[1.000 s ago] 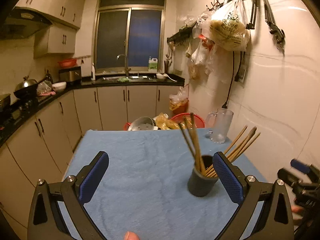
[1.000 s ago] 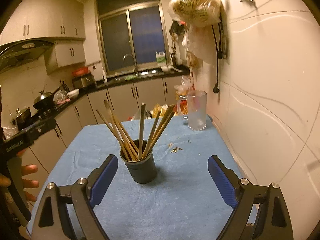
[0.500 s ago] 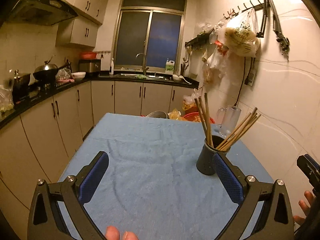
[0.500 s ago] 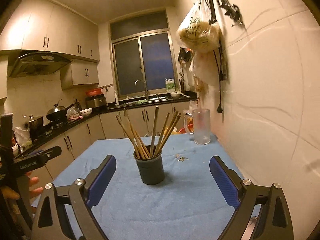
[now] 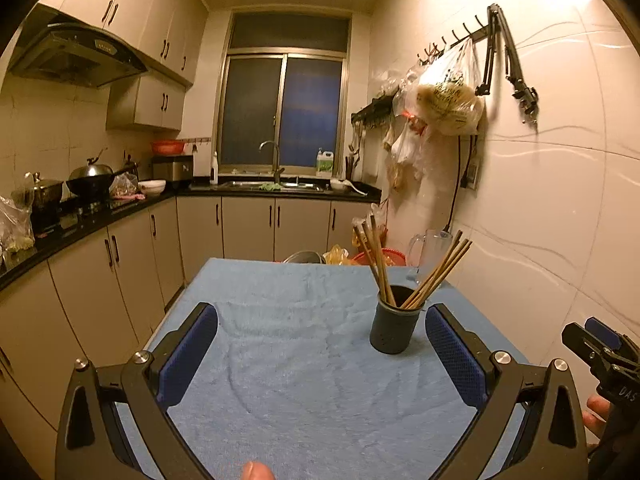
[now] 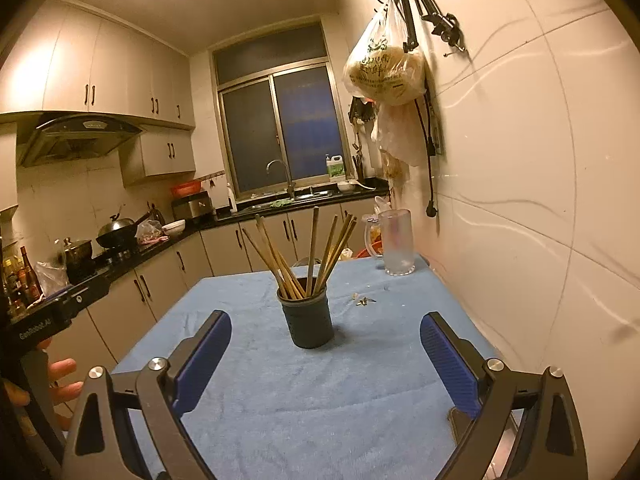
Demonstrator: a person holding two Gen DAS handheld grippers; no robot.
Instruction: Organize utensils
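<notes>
Our left gripper [image 5: 320, 332] and right gripper [image 6: 325, 338] gape empty; wooden chopsticks [image 6: 316, 252] fan from a round dark cup [image 6: 307, 322] on fuzzy blue cloth [image 6: 320, 392].

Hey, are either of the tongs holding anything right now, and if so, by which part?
Nothing is held. Left tongs and right tongs are both open; chopsticks sit untouched in the cup.

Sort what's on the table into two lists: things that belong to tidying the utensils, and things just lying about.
Belongs to the job:
chopsticks, standing in the holder
dark holder, upright on the blue cloth

Just lying about:
glass mug near the wall
small scraps on the cloth beside the holder

Both grippers, left and right, are open and empty.
</notes>
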